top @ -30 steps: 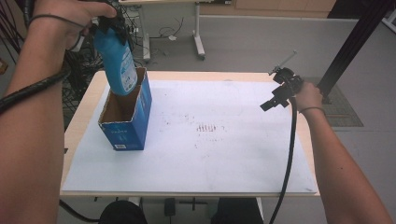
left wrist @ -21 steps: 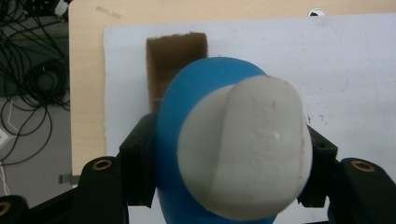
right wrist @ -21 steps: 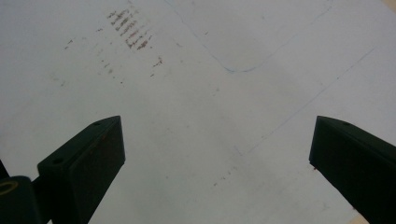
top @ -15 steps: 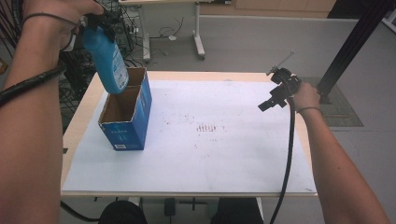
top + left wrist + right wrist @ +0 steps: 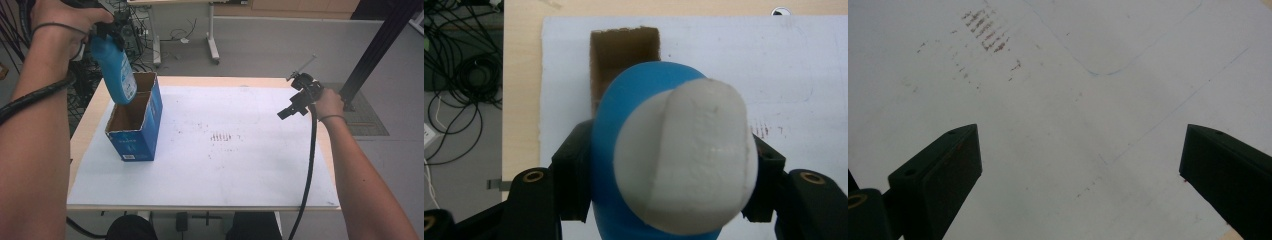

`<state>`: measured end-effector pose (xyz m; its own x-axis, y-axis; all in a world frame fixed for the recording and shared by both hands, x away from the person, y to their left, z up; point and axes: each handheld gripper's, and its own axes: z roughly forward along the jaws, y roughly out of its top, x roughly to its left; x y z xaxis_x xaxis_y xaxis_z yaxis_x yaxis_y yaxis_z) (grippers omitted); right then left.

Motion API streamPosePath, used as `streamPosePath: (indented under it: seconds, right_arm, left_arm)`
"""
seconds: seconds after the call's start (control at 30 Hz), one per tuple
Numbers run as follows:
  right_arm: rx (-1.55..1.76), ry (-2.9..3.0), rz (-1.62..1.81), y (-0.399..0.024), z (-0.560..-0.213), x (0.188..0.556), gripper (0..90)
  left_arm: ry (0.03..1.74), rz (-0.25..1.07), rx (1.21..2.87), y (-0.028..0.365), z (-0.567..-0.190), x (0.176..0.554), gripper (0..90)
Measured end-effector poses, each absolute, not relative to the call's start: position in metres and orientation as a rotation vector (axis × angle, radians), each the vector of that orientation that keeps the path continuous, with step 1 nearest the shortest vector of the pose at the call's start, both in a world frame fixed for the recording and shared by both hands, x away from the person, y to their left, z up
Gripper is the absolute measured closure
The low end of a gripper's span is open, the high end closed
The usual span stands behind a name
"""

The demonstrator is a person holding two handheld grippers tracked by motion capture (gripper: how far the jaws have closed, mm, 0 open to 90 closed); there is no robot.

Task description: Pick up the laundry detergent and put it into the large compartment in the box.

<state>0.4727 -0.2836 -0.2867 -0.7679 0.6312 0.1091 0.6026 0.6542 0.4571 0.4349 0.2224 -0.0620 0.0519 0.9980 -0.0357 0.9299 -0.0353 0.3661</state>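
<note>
The left gripper [image 5: 107, 32] is clamped on a blue bottle [image 5: 116, 67], its two black jaws pressing the bottle's sides just below the white cap [image 5: 684, 160], as the left gripper view shows. The bottle hangs tilted in the air above the far left part of the worktop [image 5: 90, 125], its base level with the open top of a blue cardboard box [image 5: 135, 132] and overlapping the box's far left rim in the high view. Whether the base touches the rim cannot be told. The box stands upright near the worktop's left edge, on the left margin of a white sheet [image 5: 240, 170] that covers most of the surface. Its flaps are open and its brown interior is visible.

The right gripper [image 5: 292, 107] is held near the far right corner of the worktop, over the white sheet. Its jaws stand wide apart with nothing between them; the right gripper view shows bare sheet with faint reddish-brown marks [image 5: 985, 32]. The same marks lie near the sheet's centre [image 5: 222, 136].
</note>
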Motion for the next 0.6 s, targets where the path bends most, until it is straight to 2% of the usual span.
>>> streamPosePath:
  seconds: [0.6]
  right_arm:
    - [1.050, 2.802, 0.746, -0.284, -0.287, 0.473, 3.2]
  left_arm:
    - [2.016, 0.280, 2.062, 0.232, -0.115, 0.441, 37.9]
